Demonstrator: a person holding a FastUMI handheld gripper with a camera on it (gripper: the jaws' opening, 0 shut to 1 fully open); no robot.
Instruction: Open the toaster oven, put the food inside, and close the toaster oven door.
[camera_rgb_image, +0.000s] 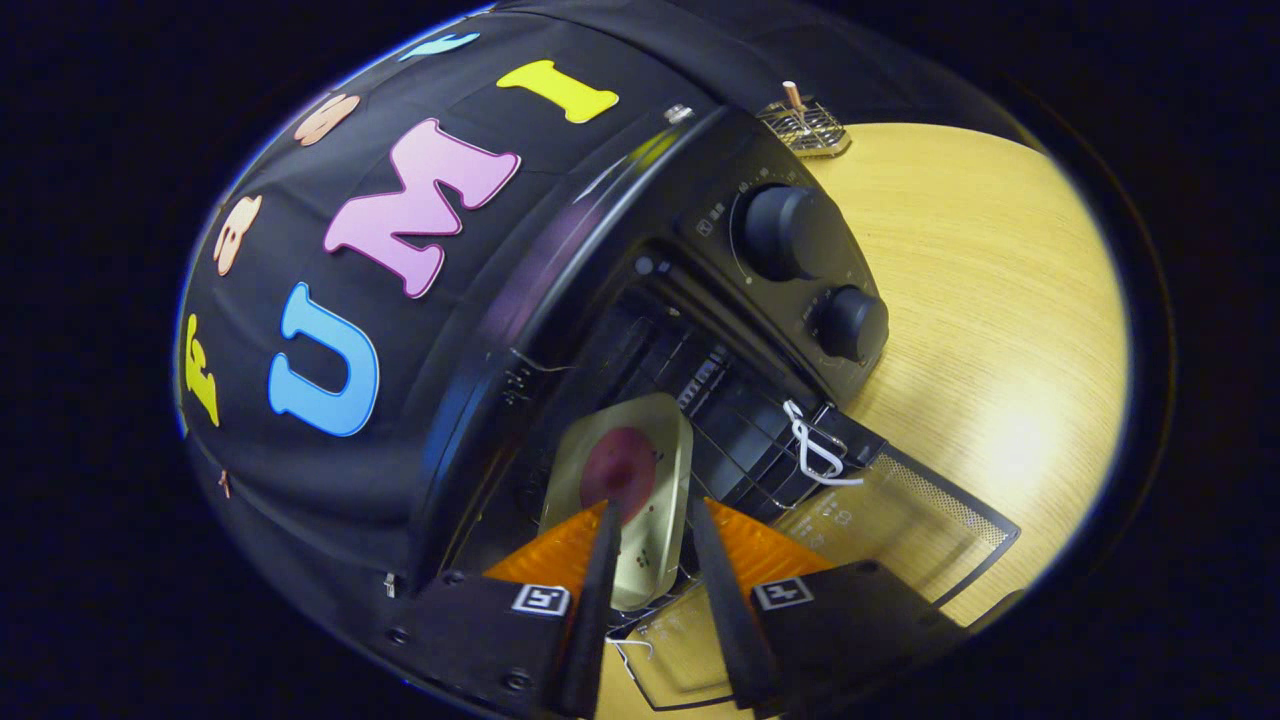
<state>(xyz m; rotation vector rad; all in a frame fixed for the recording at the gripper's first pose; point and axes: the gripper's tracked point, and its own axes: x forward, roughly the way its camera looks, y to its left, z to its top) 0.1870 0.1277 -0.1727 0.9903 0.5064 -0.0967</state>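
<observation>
My gripper (655, 520) sits part open w/ the tray (640, 540) edge between the fingers — can't tell if both press. Tray w/ a round dark-red food piece (618, 468) rests on the rack inside the toaster oven (600, 250), glass door (900, 520) dropped open onto the wooden table (980, 320). Knobs (785, 232) beyond.

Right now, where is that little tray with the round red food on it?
In the gripper view, the tray sits between the gripper's fingers, held in the toaster oven's open mouth above the wire rack, with the lowered glass door beside it.
</observation>
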